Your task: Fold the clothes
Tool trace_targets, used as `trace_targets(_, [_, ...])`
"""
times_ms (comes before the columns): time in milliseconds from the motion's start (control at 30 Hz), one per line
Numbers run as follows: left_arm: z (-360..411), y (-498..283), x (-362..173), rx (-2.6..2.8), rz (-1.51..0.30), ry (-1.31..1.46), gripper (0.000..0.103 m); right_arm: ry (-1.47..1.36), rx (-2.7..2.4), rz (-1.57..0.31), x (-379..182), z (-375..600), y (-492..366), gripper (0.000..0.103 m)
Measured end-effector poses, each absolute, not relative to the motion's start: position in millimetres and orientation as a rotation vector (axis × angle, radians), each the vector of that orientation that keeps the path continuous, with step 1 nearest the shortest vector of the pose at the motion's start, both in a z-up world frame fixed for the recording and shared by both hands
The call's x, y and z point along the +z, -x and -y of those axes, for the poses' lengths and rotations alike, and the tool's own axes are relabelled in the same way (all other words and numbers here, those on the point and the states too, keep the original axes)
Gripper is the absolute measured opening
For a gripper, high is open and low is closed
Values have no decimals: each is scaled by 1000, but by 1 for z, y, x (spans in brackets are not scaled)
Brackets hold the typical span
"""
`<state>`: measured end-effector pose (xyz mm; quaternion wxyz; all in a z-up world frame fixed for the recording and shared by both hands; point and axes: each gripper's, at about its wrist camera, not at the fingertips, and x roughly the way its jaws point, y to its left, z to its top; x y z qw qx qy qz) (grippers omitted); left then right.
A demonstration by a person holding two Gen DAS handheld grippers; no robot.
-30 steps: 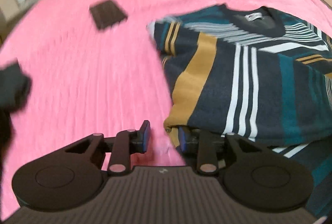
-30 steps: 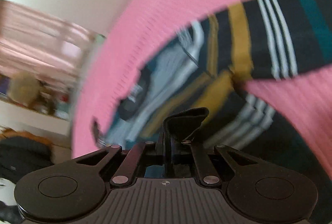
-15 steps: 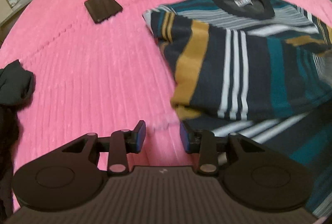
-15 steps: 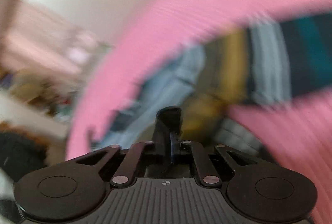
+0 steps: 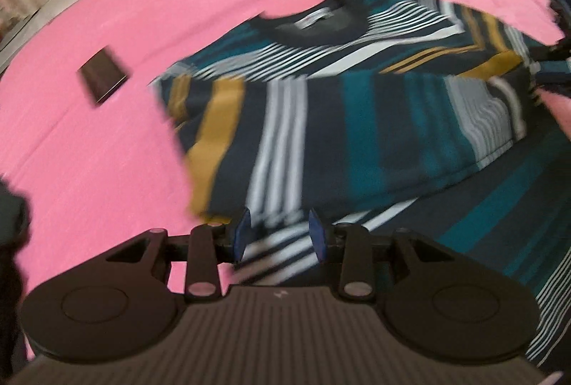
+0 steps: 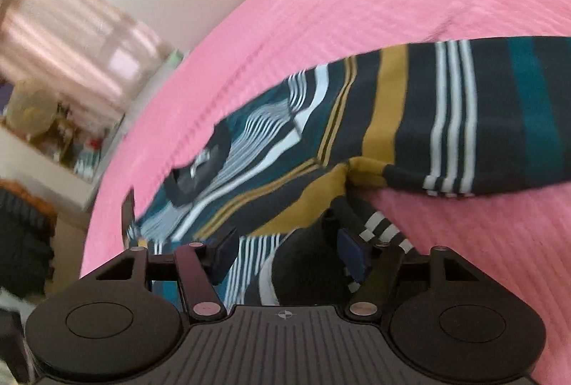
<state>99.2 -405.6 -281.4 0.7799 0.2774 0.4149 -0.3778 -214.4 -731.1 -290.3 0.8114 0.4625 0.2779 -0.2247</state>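
Left-wrist and right-wrist views, one instant. I had the dark navy knit sweater with teal, mustard and white stripes (image 5: 357, 121) spread on the pink ribbed bedspread (image 5: 107, 153), collar at the far side, hem nearest me. The upper half showed folded cloth: a striped panel lay across the chest, its lower edge crossing the body from left to right. The part below that edge was still flat and unfolded.

My left gripper (image 5: 278, 235) hovered over the near left of the sweater, its blue pads part-way apart, with striped cloth visible below the gap but nothing pinched. My right gripper (image 6: 291, 253) sat at the sweater's other side; its jaws had just been opening and stood released, the dark cloth lying loose between the pads rather than clamped. Beyond it a striped sleeve (image 6: 464, 121) stretched to the right over the bedspread.

A small dark flat rectangular object (image 5: 102, 78), too blurred to identify, lay on the bedspread to the left of the sweater, apart from it.

I judged the task roughly at mid-course: the sleeve-side folding looked laid down and let go, while the lower body remained to be brought up and squared.
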Motion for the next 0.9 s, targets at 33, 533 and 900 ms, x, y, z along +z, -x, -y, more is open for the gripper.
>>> trace_targets(33, [416,-97,-282,-838,-890,-605,31,-985,-472,-618,-293,733,213,65])
trace_targets(533, [495,-69,-297,-997,-871,-672,32,-918,-545,-655,-301,763,221,5])
trace_targets(900, [551,-91,-317,-1114,-771,-812,33,-801,-407,-675,-268,745,214,73])
